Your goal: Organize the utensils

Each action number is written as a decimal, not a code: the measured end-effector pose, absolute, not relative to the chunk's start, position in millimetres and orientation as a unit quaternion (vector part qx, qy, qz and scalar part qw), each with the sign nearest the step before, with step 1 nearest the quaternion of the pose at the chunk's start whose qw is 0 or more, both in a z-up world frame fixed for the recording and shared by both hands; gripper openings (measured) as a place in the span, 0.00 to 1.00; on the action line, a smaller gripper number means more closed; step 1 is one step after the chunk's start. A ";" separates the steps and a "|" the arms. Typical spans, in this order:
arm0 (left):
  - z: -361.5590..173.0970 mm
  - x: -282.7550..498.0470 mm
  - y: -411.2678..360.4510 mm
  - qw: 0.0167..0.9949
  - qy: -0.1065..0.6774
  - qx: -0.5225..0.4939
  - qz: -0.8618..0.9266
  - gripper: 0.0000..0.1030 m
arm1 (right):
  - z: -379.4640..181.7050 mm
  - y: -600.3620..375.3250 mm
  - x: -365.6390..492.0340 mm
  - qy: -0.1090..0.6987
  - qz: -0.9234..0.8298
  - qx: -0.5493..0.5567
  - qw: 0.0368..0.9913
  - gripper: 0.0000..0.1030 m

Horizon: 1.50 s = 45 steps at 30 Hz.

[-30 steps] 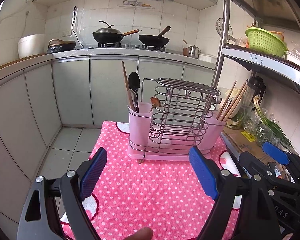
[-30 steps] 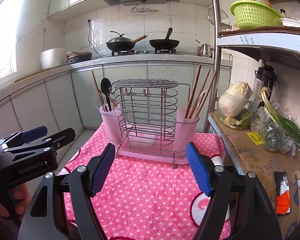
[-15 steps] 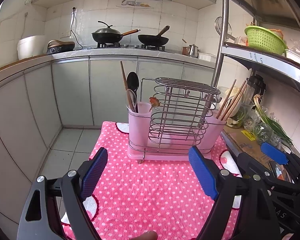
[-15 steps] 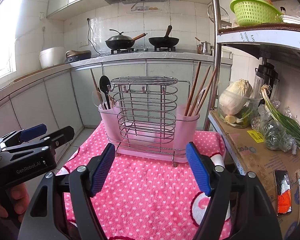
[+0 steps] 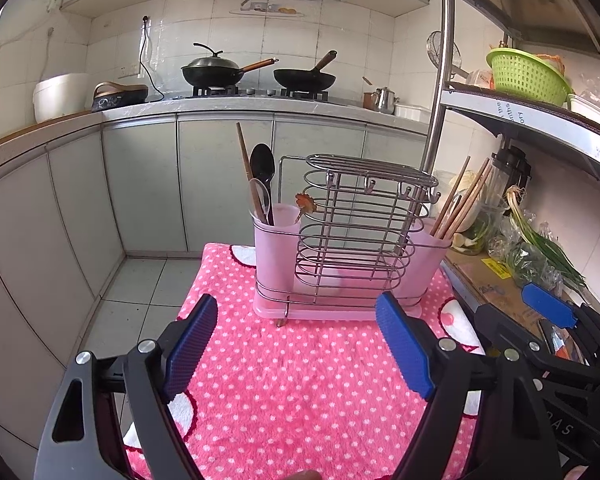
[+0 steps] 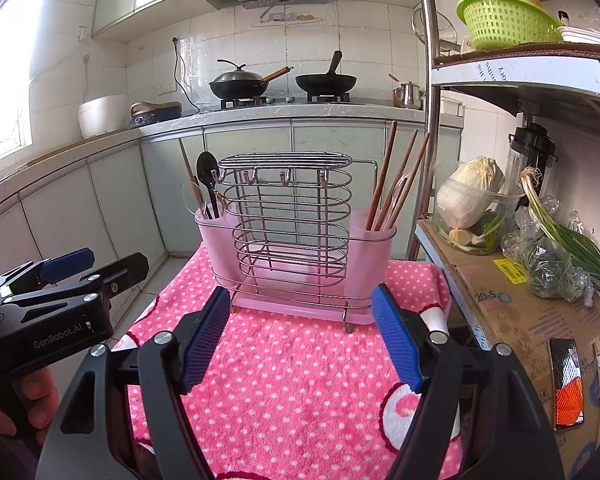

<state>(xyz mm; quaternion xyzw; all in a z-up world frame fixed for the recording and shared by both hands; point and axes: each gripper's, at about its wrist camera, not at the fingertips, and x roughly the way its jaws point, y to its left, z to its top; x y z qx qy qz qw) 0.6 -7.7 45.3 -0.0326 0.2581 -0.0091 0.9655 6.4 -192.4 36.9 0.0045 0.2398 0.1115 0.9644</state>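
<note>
- Right wrist view: left tongs body reads "GenRobot.AI"; released, empty.
- Right tongs released, empty.
- Utensil rack far on pink dotted cloth; chopsticks in right cup.

A utensil rack stands on a dotted cloth, toward its far edge. The rack's left cup holds a spoon and other utensils upright; its right cup holds chopsticks leaning rightward; a wire basket sits between the cups. Behind the rack runs the worktop, carrying two woks on the stove, a kettle at its right end and a rice cooker to the left. Right of the cloth, a shelf unit holds a basket on its upper level; below, a cardboard box bears a bowl with cabbage, green onions and a phone. The left claw and right claw hover over the cloth's near part, before the rack.
</note>
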 end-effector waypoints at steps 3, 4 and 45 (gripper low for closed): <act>45.5 0.9 -7.9 0.965 0.259 -0.032 -0.009 0.78 | 36.9 -192.4 6.4 0.240 0.112 0.005 0.964 0.72; 45.5 0.9 -8.1 0.965 0.259 -0.032 -0.009 0.78 | 36.8 -192.5 6.4 0.240 0.111 0.005 0.964 0.72; 39.7 2.8 -11.0 0.963 0.268 -0.024 -0.011 0.77 | 38.2 -197.0 6.5 0.239 0.104 0.001 0.965 0.72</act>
